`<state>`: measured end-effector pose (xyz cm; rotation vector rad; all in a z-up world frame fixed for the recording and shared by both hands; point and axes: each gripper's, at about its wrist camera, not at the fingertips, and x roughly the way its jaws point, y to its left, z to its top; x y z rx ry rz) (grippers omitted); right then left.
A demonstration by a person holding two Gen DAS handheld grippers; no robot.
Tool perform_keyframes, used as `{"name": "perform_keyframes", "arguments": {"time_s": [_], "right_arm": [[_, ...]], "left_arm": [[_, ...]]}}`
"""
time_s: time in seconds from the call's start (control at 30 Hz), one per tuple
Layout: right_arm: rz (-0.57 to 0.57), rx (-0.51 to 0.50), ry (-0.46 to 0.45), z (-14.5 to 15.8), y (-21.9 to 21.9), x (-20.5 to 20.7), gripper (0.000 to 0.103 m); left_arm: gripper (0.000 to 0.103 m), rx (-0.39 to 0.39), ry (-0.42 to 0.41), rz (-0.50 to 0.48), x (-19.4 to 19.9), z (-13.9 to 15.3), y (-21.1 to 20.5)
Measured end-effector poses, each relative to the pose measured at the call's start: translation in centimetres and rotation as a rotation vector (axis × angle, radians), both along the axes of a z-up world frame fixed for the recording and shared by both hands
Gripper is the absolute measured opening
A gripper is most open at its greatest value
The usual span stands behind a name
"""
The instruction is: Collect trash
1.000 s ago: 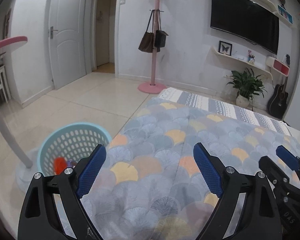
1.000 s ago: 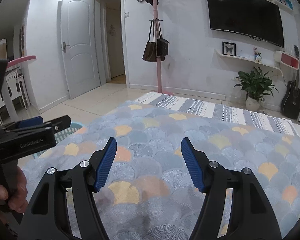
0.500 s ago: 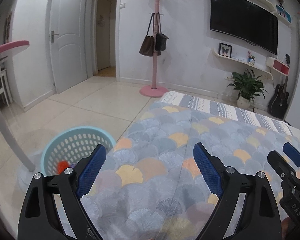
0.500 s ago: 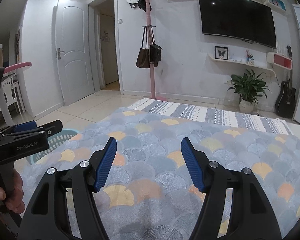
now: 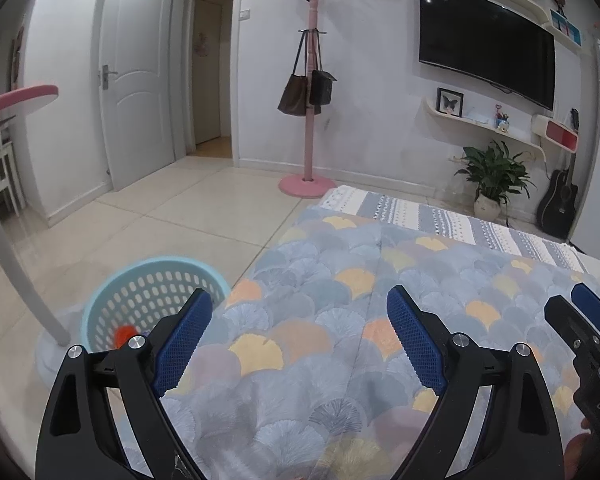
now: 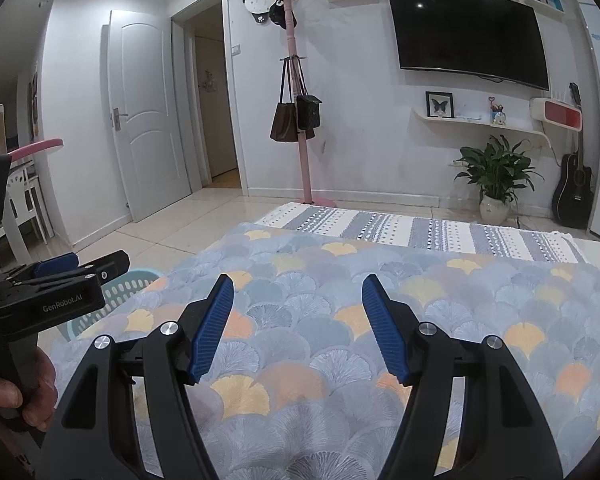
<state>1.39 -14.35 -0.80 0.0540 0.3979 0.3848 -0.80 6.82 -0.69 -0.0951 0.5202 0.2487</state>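
Observation:
A light blue perforated basket [image 5: 148, 300] stands on the floor left of the table, with an orange piece of trash [image 5: 123, 334] inside. Its rim also shows in the right wrist view [image 6: 120, 288]. My left gripper [image 5: 298, 320] is open and empty above the fan-patterned tablecloth [image 5: 340, 320], just right of the basket. My right gripper [image 6: 298, 304] is open and empty over the same cloth [image 6: 340, 320]. The right gripper shows at the right edge of the left wrist view [image 5: 580, 320]; the left gripper shows at the left of the right wrist view [image 6: 60, 276]. No trash is visible on the cloth.
A white curved stand leg [image 5: 16, 272] rises beside the basket. A pink coat rack [image 5: 310, 120] with bags, a striped rug [image 5: 460, 220], a potted plant [image 5: 492, 176], a guitar [image 5: 558, 200] and a wall TV [image 5: 488, 44] stand beyond the table.
Both grippers have risen and tilted upward slightly, so the room sits lower in view. Both stay open and empty over the cloth.

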Motion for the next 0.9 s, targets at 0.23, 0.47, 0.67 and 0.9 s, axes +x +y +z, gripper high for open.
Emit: {"name": "perform_keyframes", "arguments": {"time_s": [0.23, 0.47, 0.67, 0.9], "right_arm": [[0.005, -0.01, -0.003, 0.03, 0.33, -0.06, 0.063], [0.007, -0.018, -0.01, 0.05, 0.42, -0.25, 0.063], [0.005, -0.031, -0.015, 0.1, 0.67, -0.39, 0.063], [0.001, -0.043, -0.002, -0.17, 0.9, -0.23, 0.063]], "left_arm": [[0.094, 0.031, -0.021, 0.007, -0.29, 0.4, -0.39], [0.094, 0.035, -0.024, 0.007, -0.34, 0.46, -0.4], [0.095, 0.059, -0.02, 0.031, -0.31, 0.3, -0.34], [0.095, 0.067, -0.007, 0.044, -0.18, 0.24, -0.02]]}}
